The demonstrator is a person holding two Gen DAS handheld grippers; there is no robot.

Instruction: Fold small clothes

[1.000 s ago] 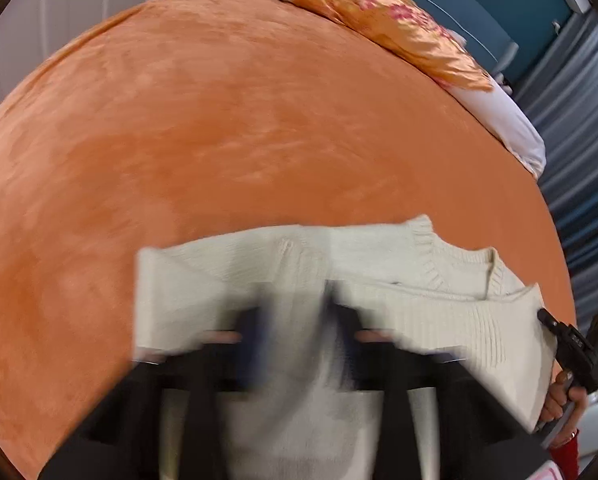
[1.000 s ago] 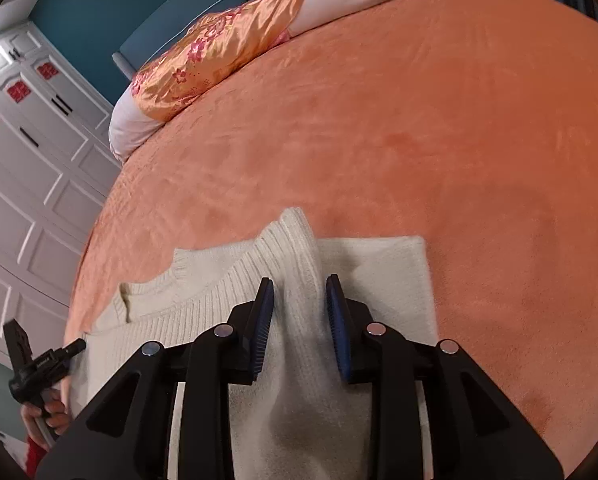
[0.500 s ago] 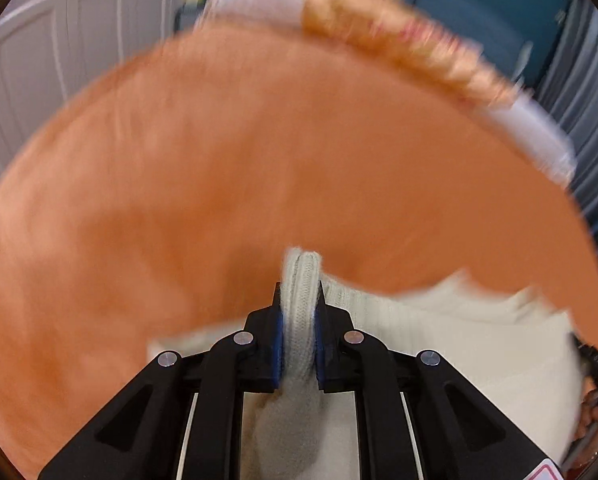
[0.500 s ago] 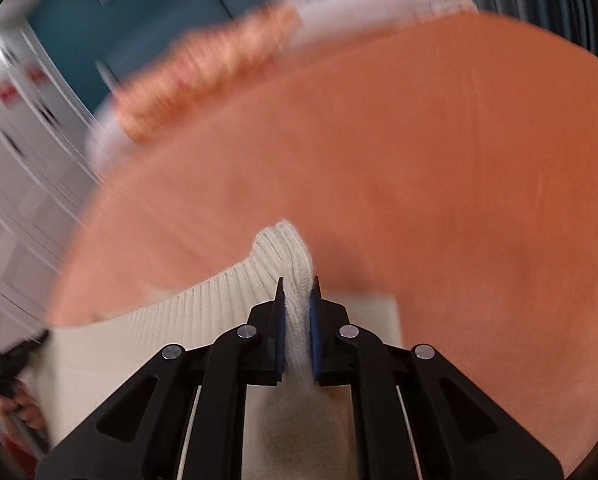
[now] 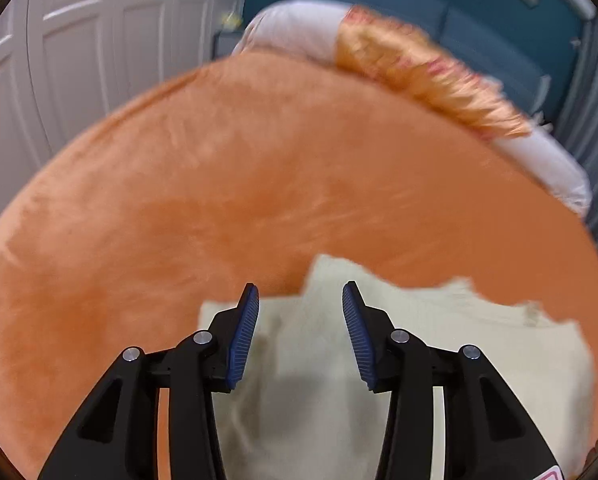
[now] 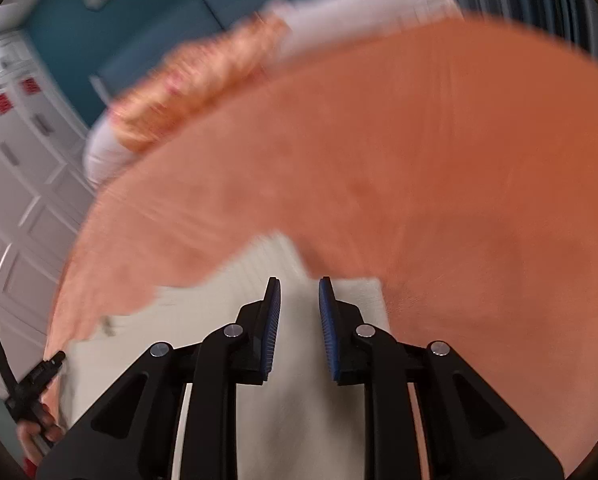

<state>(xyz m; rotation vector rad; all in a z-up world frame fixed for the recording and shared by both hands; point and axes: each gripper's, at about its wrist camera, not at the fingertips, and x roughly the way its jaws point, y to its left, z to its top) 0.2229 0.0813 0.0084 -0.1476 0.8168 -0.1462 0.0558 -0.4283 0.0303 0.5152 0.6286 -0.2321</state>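
Observation:
A cream knit sweater [image 5: 451, 344] lies on the orange bed cover [image 5: 259, 184], blurred by motion. My left gripper [image 5: 301, 290] hovers over the sweater's near edge; its jaws are opening, and nothing is pinched between the blue pads [image 5: 243, 336]. In the right wrist view the same sweater [image 6: 299, 408] sits below my right gripper [image 6: 299, 282], whose jaws are also opening with a narrow gap and no cloth pressed between them. The left gripper's handle [image 6: 31, 376], held by a hand, shows at that view's lower left edge.
An orange floral pillow [image 5: 427, 84] and a white pillow [image 5: 299, 28] lie at the head of the bed, against a blue headboard [image 5: 479, 28]. White panelled doors [image 5: 79, 60] stand to the left. Grey curtains [image 5: 595, 120] hang to the right.
Half a second ago both grippers were shut on raised folds of the sweater. Now both have let go, their jaws stand apart, and both have lifted and tilted up from the cloth.

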